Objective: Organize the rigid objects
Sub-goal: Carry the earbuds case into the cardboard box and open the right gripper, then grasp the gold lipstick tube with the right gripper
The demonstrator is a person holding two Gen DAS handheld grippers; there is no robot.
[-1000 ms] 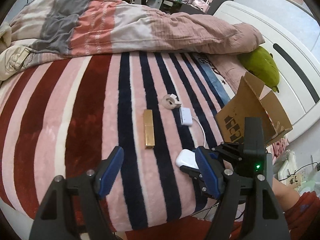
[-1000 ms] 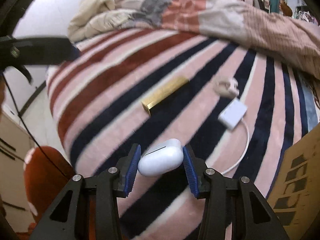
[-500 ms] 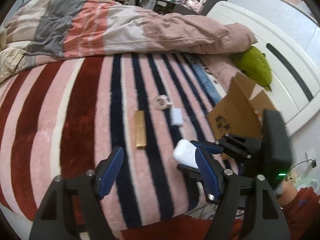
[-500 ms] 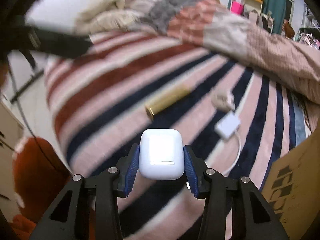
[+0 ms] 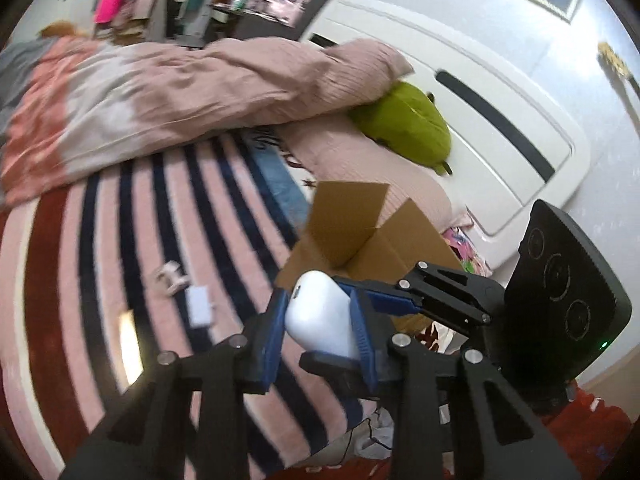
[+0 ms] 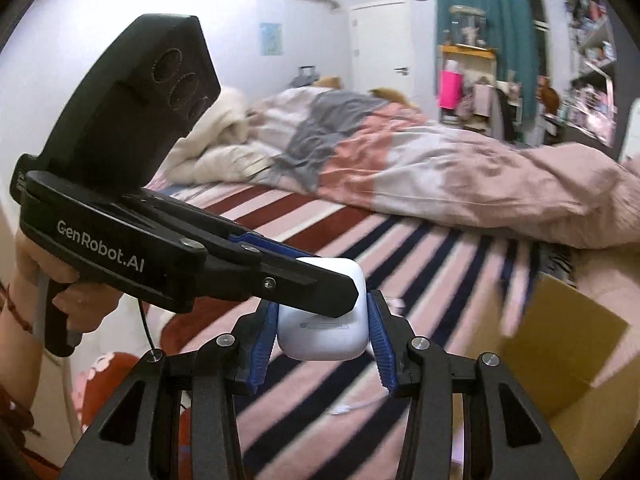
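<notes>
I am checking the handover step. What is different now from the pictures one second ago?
The right gripper lifted the white earbud case off the striped blanket toward the cardboard box. The left gripper, open and empty before, has just been closing and now clamps the case too. The gold bar, white adapter and tape roll stayed where they lay.

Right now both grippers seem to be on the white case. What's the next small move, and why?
Probably ease the right gripper's jaws open. The left gripper's jaws have just been closing on the white earbud case, which sits between them, so both now clamp it. Freeing one side lets the other carry it to the open cardboard box nearby.
</notes>
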